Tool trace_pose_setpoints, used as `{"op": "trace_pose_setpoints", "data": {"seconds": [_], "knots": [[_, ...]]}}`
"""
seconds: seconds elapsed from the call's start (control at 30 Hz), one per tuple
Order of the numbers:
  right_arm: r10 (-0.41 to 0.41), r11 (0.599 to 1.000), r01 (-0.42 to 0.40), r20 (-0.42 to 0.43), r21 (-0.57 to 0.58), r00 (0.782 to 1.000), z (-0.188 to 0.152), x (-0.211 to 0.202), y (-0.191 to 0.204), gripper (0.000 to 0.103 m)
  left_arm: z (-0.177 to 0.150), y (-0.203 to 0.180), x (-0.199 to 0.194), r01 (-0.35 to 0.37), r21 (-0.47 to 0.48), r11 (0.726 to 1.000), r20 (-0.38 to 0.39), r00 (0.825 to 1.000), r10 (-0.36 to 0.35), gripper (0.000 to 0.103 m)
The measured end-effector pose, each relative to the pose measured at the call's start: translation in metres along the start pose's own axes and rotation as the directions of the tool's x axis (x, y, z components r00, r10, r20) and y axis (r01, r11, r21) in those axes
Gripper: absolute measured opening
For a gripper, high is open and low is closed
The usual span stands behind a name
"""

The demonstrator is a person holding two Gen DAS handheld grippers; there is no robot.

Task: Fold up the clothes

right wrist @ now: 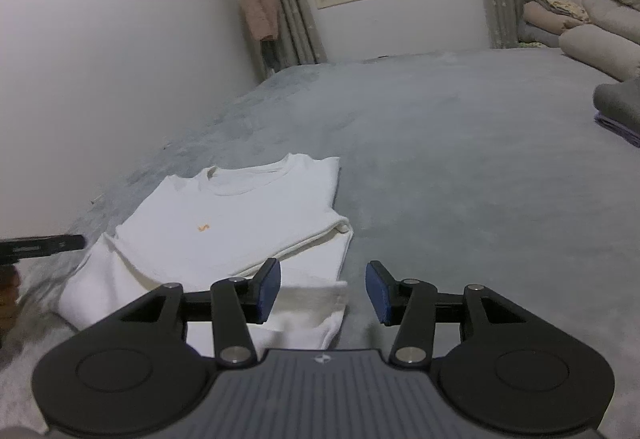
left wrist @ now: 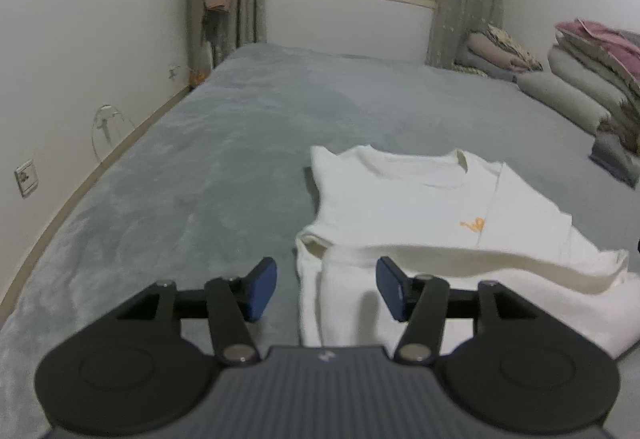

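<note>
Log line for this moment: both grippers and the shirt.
left gripper: open, empty, at near left hem | right gripper: open, empty, at near right hem | white T-shirt: sides folded in, flat on grey bed cover

Matt white knit shirt (left wrist: 404, 199), plush grey blanket (left wrist: 208, 159)

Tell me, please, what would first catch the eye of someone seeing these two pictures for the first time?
The white T-shirt, partly folded with a small orange logo on its chest, stands out against the grey bed cover it lies on. Next come the two open tools near its closest edge: the left hand-held gripper at one corner, the right hand-held gripper at the other. Folded bedding is stacked at the bed's far right.
</note>
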State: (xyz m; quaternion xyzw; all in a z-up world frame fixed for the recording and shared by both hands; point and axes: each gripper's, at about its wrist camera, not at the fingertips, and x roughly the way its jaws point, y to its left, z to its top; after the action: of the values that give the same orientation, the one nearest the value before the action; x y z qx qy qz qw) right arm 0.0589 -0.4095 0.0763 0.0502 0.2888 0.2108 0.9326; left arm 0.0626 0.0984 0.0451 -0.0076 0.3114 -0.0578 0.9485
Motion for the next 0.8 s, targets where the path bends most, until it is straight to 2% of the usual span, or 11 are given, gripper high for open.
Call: {"op": "trace_pose_setpoints", "data": {"seconds": [0.07,0.17,0.27,0.3,0.33,0.4,0.43,0.47,0.53,0.63,0.8], "knots": [[0.024,0.998,-0.025,-0.026,-0.06,0.999,-0.003,0.004,0.004,0.047,-0.003,-0.003,0.005,0.013,0.014,1.0,-0.003,1.0,-0.013,0.052],[0.014,0.993,-0.019,-0.041,-0.115,0.999,-0.004,0.005,0.004,0.047,-0.004,-0.006,0.01,0.017,0.034,0.999,-0.002,1.0,-0.017,0.05],[0.015,0.989,-0.023,-0.055,-0.146,0.998,-0.005,0.009,0.003,0.047,-0.003,-0.005,0.018,0.03,0.033,0.999,-0.011,1.0,-0.03,0.043],[0.015,0.989,-0.024,-0.064,-0.147,0.998,-0.006,0.013,0.004,0.047,-0.003,-0.006,0.021,0.029,0.034,0.999,-0.017,0.999,-0.029,0.035],[0.014,0.989,-0.025,-0.073,-0.149,0.997,-0.006,0.018,0.004,0.047,-0.004,-0.007,0.024,0.022,0.034,0.999,-0.026,0.999,-0.021,0.021],[0.005,0.986,-0.019,-0.084,-0.166,0.996,-0.007,0.026,0.008,0.047,-0.005,-0.009,0.028,-0.003,0.035,0.999,-0.049,0.999,0.005,0.01],[-0.001,0.984,-0.015,-0.089,-0.176,0.996,-0.008,0.031,0.01,0.042,-0.006,-0.009,0.028,-0.007,0.039,0.999,-0.046,0.999,0.009,0.007],[-0.01,0.983,-0.007,-0.091,-0.183,0.996,-0.008,0.034,0.011,0.029,-0.006,-0.009,0.027,-0.011,0.044,0.999,-0.037,0.999,0.013,0.006],[-0.027,0.982,0.01,-0.086,-0.19,0.996,-0.006,0.037,0.013,0.013,-0.004,-0.008,0.021,-0.015,0.04,0.999,-0.014,1.0,0.016,0.005],[-0.037,0.983,0.025,-0.062,-0.183,0.997,-0.004,0.036,0.014,0.008,0.001,-0.003,0.012,-0.009,0.009,1.0,0.022,1.0,0.008,0.005],[-0.057,0.983,0.051,-0.027,-0.175,0.998,0.0,0.036,0.015,0.008,0.005,0.001,0.006,-0.002,-0.016,1.0,0.037,0.999,0.003,0.005]]}}
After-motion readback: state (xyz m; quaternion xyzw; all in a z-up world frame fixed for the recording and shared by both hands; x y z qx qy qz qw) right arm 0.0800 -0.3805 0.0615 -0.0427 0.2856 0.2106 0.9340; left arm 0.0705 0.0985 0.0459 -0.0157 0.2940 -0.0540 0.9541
